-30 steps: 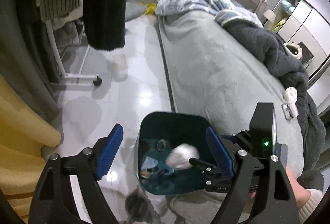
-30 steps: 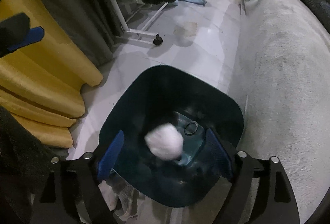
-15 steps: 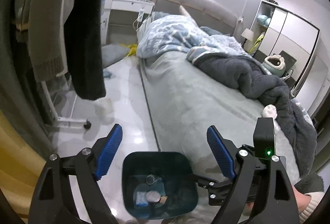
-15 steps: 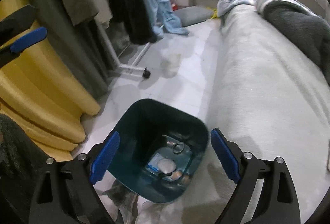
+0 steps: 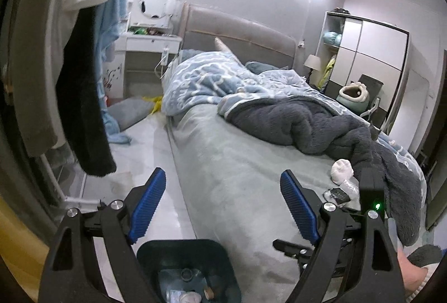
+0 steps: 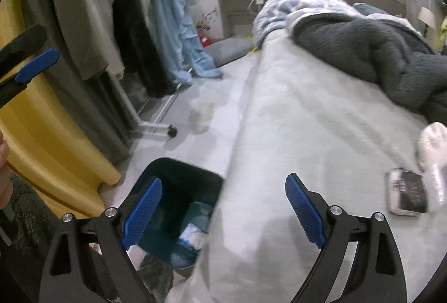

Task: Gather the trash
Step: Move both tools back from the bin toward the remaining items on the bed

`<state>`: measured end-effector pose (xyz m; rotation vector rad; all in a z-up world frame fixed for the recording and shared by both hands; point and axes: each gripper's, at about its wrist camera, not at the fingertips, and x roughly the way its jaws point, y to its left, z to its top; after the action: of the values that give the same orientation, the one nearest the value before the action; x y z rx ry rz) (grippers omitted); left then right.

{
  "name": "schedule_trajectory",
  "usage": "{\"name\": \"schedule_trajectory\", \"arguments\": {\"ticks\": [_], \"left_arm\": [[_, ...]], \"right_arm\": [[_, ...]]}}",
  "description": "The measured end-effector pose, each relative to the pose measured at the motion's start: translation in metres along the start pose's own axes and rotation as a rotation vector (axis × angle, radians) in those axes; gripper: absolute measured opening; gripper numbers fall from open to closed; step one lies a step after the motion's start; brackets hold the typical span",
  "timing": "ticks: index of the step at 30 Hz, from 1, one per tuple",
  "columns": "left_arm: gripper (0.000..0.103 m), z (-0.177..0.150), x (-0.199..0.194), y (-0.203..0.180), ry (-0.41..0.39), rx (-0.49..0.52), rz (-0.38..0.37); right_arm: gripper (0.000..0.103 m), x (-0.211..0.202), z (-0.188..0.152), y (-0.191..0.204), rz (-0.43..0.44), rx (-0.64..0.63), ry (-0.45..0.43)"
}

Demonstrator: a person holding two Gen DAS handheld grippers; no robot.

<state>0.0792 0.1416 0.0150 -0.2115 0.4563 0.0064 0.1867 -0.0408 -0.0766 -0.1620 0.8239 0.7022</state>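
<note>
Both grippers, left (image 5: pixel 223 208) and right (image 6: pixel 223 213), had jaws apart and empty; bin (image 6: pixel 178 185) stood beside the bed (image 6: pixel 307 135), handy for the wad (image 6: pixel 431 146) and packet (image 6: pixel 406 197) there

the bin (image 6: pixel 178 177) is partly hidden by the bed's edge (image 6: pixel 223 219); its contents (image 6: pixel 192 236) blur together.
</note>
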Motion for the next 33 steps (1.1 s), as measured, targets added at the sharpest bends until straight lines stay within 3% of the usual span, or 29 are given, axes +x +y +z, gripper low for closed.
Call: {"name": "schedule_trajectory", "arguments": {"ticks": [16, 33], "left_arm": [[0.087, -0.003, 0.031, -0.083, -0.006, 0.147, -0.079], [0.088, -0.014, 0.075, -0.144, 0.062, 0.161, -0.177]], "right_arm": [[0.092, -0.057, -0.009, -0.098, -0.083, 0.089, -0.113], [0.092, -0.072, -0.028, -0.154, -0.099, 0.07, -0.082]]}}
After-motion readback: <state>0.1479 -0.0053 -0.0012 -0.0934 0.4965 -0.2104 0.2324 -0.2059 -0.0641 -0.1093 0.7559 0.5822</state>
